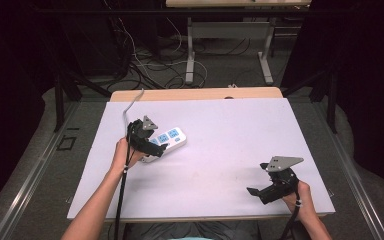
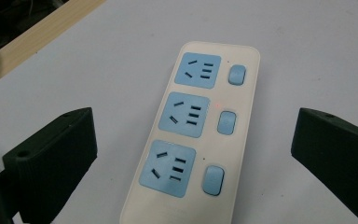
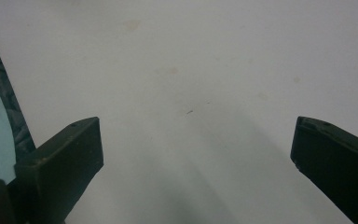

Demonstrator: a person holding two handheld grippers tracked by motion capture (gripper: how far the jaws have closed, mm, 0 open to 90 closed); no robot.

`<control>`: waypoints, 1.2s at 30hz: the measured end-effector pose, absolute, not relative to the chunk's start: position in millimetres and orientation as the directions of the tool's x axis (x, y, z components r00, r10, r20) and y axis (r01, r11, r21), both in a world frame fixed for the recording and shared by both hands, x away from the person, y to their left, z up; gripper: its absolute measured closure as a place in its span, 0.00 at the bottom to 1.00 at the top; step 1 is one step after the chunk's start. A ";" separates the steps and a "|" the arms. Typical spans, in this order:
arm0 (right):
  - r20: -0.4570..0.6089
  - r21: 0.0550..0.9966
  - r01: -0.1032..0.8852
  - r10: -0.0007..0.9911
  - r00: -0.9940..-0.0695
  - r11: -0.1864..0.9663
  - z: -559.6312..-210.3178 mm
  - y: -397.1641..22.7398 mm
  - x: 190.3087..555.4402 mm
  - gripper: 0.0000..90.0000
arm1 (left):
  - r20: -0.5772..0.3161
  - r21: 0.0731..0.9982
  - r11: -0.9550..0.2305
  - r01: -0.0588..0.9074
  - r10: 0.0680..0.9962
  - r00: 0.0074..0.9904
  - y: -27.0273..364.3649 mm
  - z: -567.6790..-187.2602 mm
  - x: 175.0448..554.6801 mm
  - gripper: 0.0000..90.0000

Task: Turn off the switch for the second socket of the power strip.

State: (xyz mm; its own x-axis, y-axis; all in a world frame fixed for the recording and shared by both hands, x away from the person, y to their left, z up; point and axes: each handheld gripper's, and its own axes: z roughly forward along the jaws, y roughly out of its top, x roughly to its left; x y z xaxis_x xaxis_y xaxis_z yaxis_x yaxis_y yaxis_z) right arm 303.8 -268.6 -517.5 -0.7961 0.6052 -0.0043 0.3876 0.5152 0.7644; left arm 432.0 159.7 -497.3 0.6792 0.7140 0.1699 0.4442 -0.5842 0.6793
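Observation:
A cream power strip point(image 1: 169, 140) with three blue sockets and three blue switches lies on the white table cover, left of centre. In the left gripper view the power strip point(image 2: 193, 135) runs up between the two black jaws, which stand wide apart on either side of it without touching. A small red light glows beside its middle switch point(image 2: 226, 122). My left gripper point(image 1: 154, 145) hovers open over the strip's near end. My right gripper point(image 1: 258, 192) is open near the front right of the table, with bare cover between its jaws point(image 3: 191, 140).
The white cover point(image 1: 220, 150) lies on a wooden table whose far edge point(image 1: 195, 94) shows. A grey cable point(image 1: 130, 106) trails from the strip's side toward the back left. Desk legs and cables stand on the floor beyond.

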 end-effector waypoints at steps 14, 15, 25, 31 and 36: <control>-0.004 0.762 0.386 0.600 -0.800 0.519 -517.3 -268.5 303.7 0.02 | 0.167 0.683 -0.579 0.445 0.716 0.677 151.9 -498.8 436.8 0.11; -0.004 0.762 0.386 0.600 -0.800 0.519 -517.3 -268.5 303.7 0.02 | 0.165 0.680 -0.582 0.446 0.714 0.680 151.7 -498.7 437.1 0.13; -0.005 0.762 0.386 0.601 -0.799 0.520 -517.1 -268.4 303.3 0.02 | 0.156 0.675 -0.583 0.453 0.712 0.684 146.8 -502.6 436.8 0.33; -0.013 0.763 0.376 0.595 -0.804 0.525 -517.1 -268.3 303.8 0.02 | 0.118 0.679 -0.567 0.467 0.711 0.693 148.9 -505.0 437.1 0.56; -0.006 0.762 0.385 0.600 -0.800 0.521 -517.1 -268.3 303.2 0.02 | 0.103 0.674 -0.572 0.467 0.699 0.708 148.3 -509.5 437.5 0.71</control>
State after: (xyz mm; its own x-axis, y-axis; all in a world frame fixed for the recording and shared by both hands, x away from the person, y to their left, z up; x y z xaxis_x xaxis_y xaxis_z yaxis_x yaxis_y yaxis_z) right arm 303.2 -268.3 -517.1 -0.8000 0.6000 -0.0065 0.3848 0.5213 0.7617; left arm 437.5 148.3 -509.5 0.7076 0.6990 0.1035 0.4666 -0.5722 0.6744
